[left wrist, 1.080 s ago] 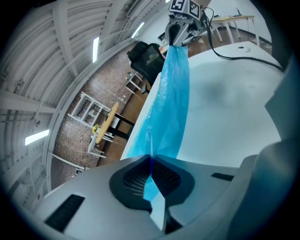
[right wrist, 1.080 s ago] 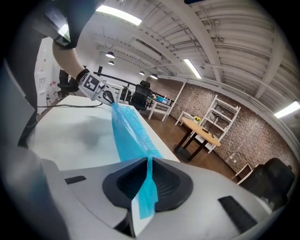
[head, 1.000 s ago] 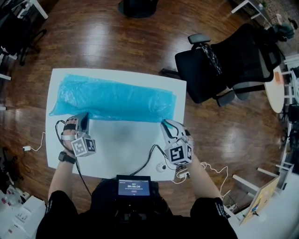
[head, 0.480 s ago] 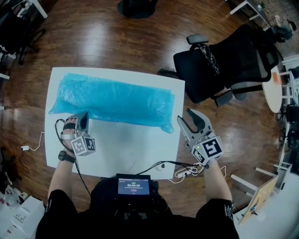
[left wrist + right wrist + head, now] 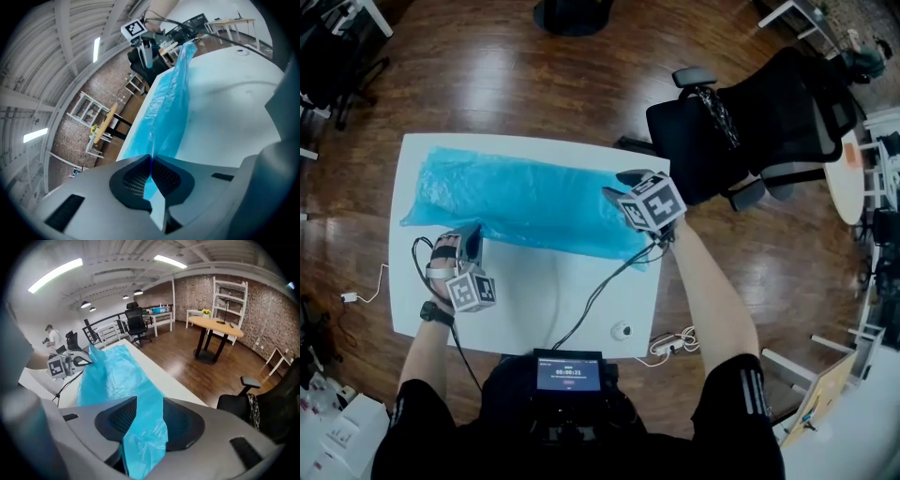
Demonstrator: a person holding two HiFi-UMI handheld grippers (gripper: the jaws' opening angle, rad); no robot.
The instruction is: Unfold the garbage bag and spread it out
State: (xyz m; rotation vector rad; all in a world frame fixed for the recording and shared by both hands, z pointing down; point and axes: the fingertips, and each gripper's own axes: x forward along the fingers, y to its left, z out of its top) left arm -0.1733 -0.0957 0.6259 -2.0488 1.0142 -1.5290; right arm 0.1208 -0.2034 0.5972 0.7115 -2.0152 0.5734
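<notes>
Left tool (image 5: 470, 244) clamps the garbage bag (image 5: 525, 199) at 8 o'clock as anchor, right tool (image 5: 615, 190), jaws just opened wide, straddles its 3 o'clock end.

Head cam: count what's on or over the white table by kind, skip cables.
Blue garbage bag: 1
Grippers: 2 (left gripper, shut on the bag; right gripper, jaws just been opening, bag between them)
Small white round object: 1
Total: 4
</notes>
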